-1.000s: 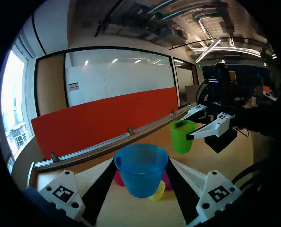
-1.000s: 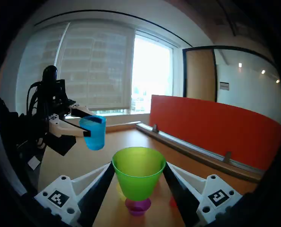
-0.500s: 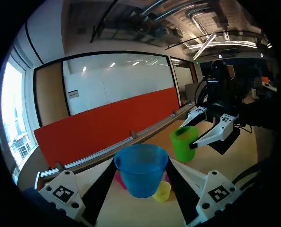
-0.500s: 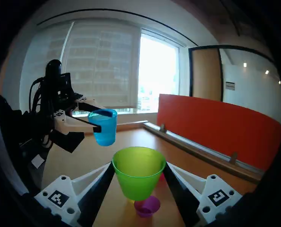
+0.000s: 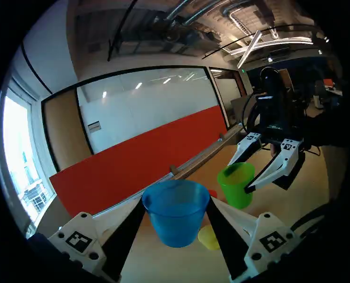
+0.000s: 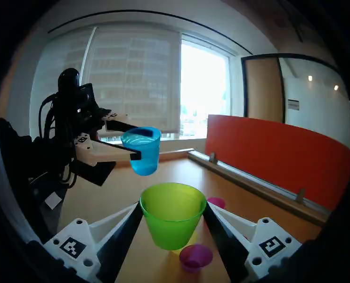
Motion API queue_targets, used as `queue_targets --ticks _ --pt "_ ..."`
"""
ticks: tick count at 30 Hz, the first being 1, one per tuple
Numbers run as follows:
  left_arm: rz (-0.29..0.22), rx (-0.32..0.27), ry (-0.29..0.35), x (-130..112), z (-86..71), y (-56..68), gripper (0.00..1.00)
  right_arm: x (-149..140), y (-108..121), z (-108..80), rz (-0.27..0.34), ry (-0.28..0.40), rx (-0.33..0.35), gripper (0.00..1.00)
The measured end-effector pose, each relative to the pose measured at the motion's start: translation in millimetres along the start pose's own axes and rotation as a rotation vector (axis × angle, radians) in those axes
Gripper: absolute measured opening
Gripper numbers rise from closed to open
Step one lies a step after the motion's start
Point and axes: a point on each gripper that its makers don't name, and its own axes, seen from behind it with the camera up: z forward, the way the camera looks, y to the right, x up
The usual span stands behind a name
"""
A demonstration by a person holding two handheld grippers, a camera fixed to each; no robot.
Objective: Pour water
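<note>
Two hand-held grippers each clamp a cup above the light wooden table (image 6: 123, 198). In the left gripper view, the left gripper (image 5: 175, 210) points forward, its fingers pressed on both sides of an upright translucent blue plastic cup (image 5: 175, 225) with water in it. Just beyond, a small yellow plastic cup (image 5: 208, 237) sits on the table. Farther off, the right gripper (image 5: 239, 177), backed by a dark sleeve (image 5: 321, 136), angles downward and squeezes an upright translucent green plastic cup (image 5: 236, 191). In the right gripper view, a small purple cup (image 6: 195, 256) stands near and a pink one (image 6: 216, 202) stands beyond. The blue cup hangs apart, up-left of the green. A red partition (image 5: 142, 158) backs the table.
</note>
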Motion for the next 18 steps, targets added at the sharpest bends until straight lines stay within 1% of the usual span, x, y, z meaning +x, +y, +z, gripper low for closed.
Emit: queue_targets --ticks 6,12,18 --pt "0.034 0.006 0.003 4.0 2.2 -3.0 0.87 -0.7 -4.8 3.9 0.002 -0.001 0.018 0.92" --pt "0.084 0.016 0.010 8.1 4.2 -5.5 0.87 -2.3 -8.9 6.8 0.002 -0.005 0.032 0.92" --pt "0.115 0.023 0.016 11.0 3.7 -6.3 0.87 -2.6 -14.9 8.7 -0.003 -0.008 0.049 0.92"
